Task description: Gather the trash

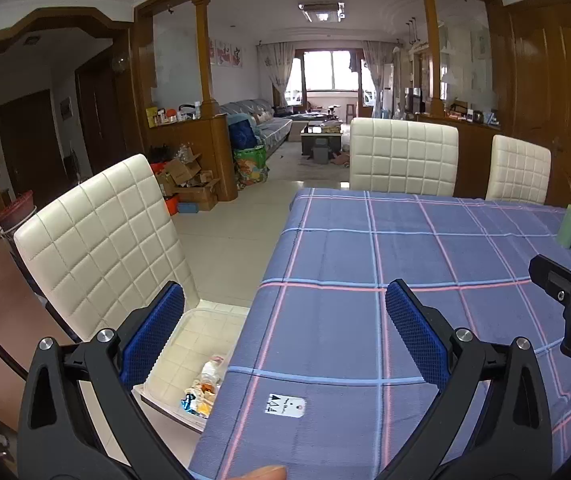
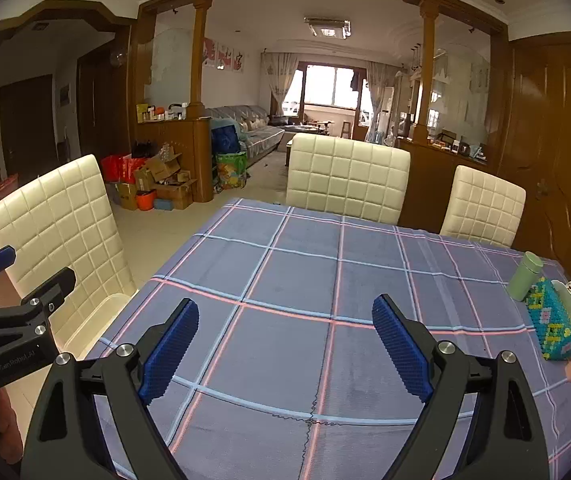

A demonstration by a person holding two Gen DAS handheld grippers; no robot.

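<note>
"GenRobot.AI" on left hand-held gripper (image 2: pixel 25 280)

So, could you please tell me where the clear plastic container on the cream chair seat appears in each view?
Left wrist view: the clear plastic container sits at lower left on the chair seat, wrappers inside, beside the blue plaid tablecloth.
Right wrist view: only the container's pale rim shows at left, past the tablecloth edge.
Shared landmark: the cream quilted chair back directly behind it.

Your left gripper (image 1: pixel 285 340) hangs level with its blue-padded fingers (image 1: pixel 153 336) spread wide, gripping nothing. Your right gripper (image 2: pixel 285 352) sits just beside it, pointing the same way, jaws likewise wide apart and bare.
</note>
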